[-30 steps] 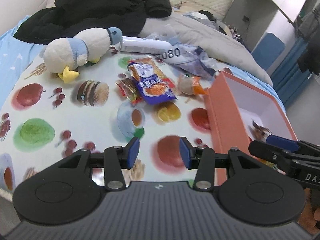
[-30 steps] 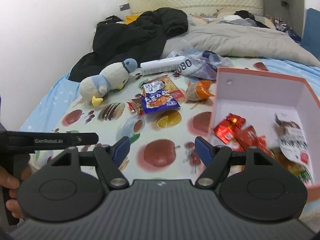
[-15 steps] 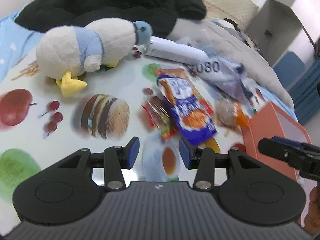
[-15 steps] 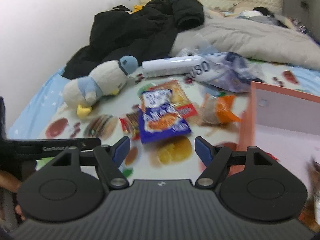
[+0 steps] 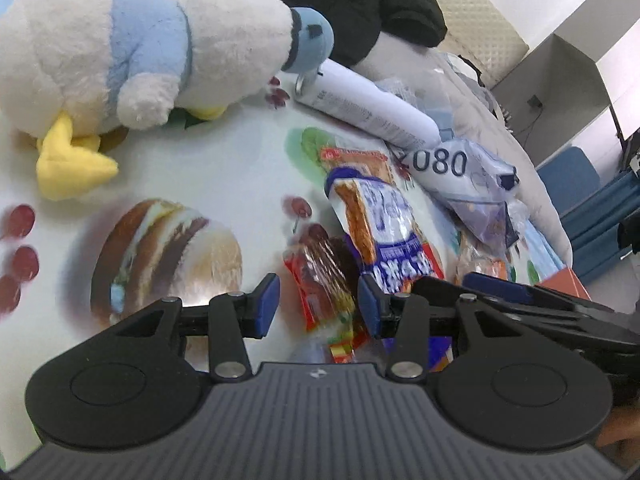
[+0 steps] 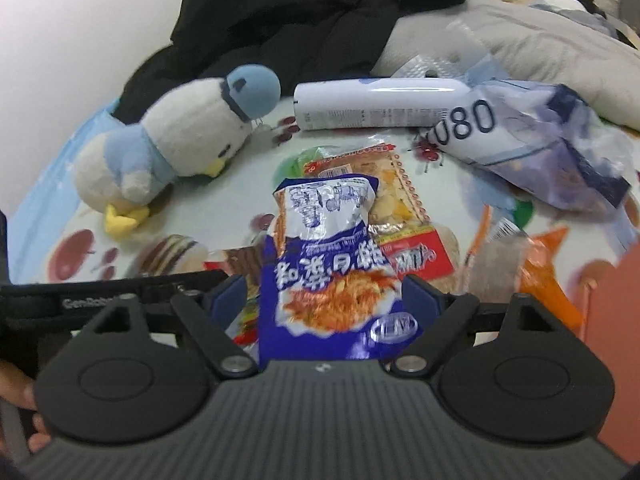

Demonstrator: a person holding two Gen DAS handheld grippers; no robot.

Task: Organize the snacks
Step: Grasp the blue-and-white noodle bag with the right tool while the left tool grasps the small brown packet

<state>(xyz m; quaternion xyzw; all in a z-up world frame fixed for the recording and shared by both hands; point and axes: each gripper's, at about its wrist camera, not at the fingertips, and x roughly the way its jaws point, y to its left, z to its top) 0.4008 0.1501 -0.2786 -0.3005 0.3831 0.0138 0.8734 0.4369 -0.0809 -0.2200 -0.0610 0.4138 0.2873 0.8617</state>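
The right gripper point(image 6: 320, 300), its jaws just widened, straddled a blue snack bag point(image 6: 328, 272) without pressing it. The left gripper point(image 5: 318, 306), narrower and empty, framed a red snack packet point(image 5: 320, 284). Both snacks lay on the printed cloth point(image 5: 224, 168) beside a plush penguin point(image 5: 152, 44).

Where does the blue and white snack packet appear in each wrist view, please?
Left wrist: blue and white snack packet right of centre, running down behind the right finger.
Right wrist: the packet is central, between the open jaws.
Shared landmark: plush penguin, upper left in both.
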